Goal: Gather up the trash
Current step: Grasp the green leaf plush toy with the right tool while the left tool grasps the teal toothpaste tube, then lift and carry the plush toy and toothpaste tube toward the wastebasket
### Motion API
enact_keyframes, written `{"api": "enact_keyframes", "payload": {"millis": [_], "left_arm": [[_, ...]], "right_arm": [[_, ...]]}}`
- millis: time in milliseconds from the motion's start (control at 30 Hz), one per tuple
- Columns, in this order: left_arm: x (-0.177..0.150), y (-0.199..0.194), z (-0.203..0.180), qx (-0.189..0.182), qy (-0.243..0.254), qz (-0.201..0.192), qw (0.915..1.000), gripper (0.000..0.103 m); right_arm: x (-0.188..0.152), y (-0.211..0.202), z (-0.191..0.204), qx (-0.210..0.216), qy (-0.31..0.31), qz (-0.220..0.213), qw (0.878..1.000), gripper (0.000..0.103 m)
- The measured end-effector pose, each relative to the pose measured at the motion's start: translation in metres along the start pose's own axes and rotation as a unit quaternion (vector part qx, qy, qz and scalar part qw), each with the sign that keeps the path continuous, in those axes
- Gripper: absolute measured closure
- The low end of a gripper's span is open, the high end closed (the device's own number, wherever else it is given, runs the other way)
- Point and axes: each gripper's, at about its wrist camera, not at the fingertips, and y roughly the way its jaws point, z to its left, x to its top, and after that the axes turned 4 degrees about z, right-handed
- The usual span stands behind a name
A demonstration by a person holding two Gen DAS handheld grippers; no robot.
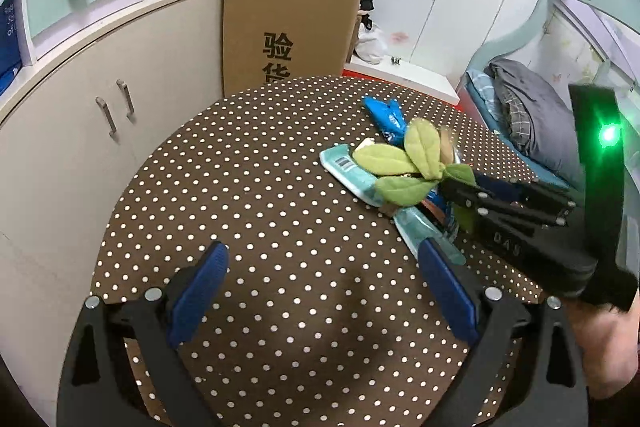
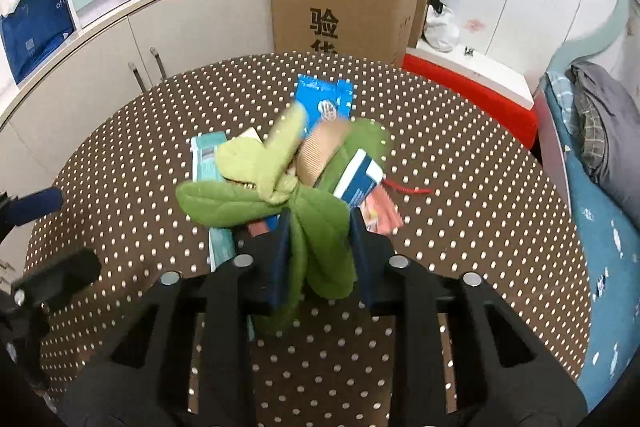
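My right gripper (image 2: pixel 320 247) is shut on a green plush leafy toy (image 2: pixel 280 183) and holds it above the dotted round table (image 2: pixel 480 227); it also shows in the left wrist view (image 1: pixel 404 163). Under it lie a teal wrapper (image 1: pixel 348 167), a blue packet (image 2: pixel 324 99), a blue-white box (image 2: pixel 360 179) and a pink wrapper (image 2: pixel 380 211). My left gripper (image 1: pixel 324 291) is open and empty, low over the table's near side, left of the pile.
A cardboard box (image 1: pixel 288 31) stands behind the table. Cabinets (image 1: pixel 80 131) curve along the left. A bed (image 2: pixel 592 155) lies to the right, with a red-edged white board (image 2: pixel 472 83) at the back right.
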Motion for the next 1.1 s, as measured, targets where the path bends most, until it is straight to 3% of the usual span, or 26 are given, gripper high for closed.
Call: {"api": "enact_keyframes", "payload": {"millis": [67,267,500,533,600,633,700,733,800,833,967,1033,1100], "left_arm": [[0.001,0.004,-0.005,-0.003,0.005,0.002,1.0,0.009],[0.011,0.027,-0.028,-0.012,0.026,0.009,0.9996,0.009],[0.024,0.064,-0.05,0.011,0.049,0.025,0.9984,0.011],[0.025,0.069,-0.05,0.005,0.047,0.029,0.9985,0.015],[0.027,0.071,-0.05,0.001,0.052,0.028,0.9982,0.041],[0.026,0.07,-0.05,-0.004,0.06,0.028,0.9978,0.045],[0.022,0.067,-0.047,-0.012,0.069,0.029,0.9971,0.072],[0.02,0.066,-0.044,-0.014,0.072,0.03,0.9968,0.076],[0.012,0.06,-0.035,-0.028,0.078,0.034,0.996,0.083],[0.007,0.055,-0.031,-0.034,0.083,0.036,0.9953,0.083],[-0.01,0.041,-0.018,-0.03,0.1,0.037,0.9939,0.082],[-0.013,0.038,-0.016,-0.016,0.111,0.034,0.9932,0.076],[-0.012,0.039,-0.016,-0.001,0.112,0.028,0.9933,0.046]], "right_arm": [[-0.008,-0.011,-0.008,0.012,0.02,-0.01,1.0,0.086],[-0.027,-0.041,-0.032,0.042,0.077,-0.029,0.996,0.086],[-0.054,-0.061,-0.052,0.053,0.123,-0.025,0.991,0.086],[-0.059,-0.062,-0.051,0.055,0.125,-0.023,0.99,0.086],[-0.068,-0.064,-0.052,0.059,0.127,-0.014,0.99,0.086],[-0.072,-0.064,-0.051,0.062,0.125,-0.01,0.99,0.086],[-0.078,-0.062,-0.049,0.065,0.121,0.0,0.991,0.084],[-0.081,-0.06,-0.048,0.068,0.12,0.005,0.99,0.08],[-0.087,-0.059,-0.047,0.07,0.122,0.009,0.99,0.062],[-0.089,-0.059,-0.048,0.068,0.122,0.008,0.99,0.049],[-0.088,-0.059,-0.049,0.071,0.121,0.003,0.99,0.045],[-0.084,-0.06,-0.051,0.075,0.122,-0.004,0.99,0.044],[-0.077,-0.06,-0.051,0.078,0.123,-0.012,0.989,0.041]]}}
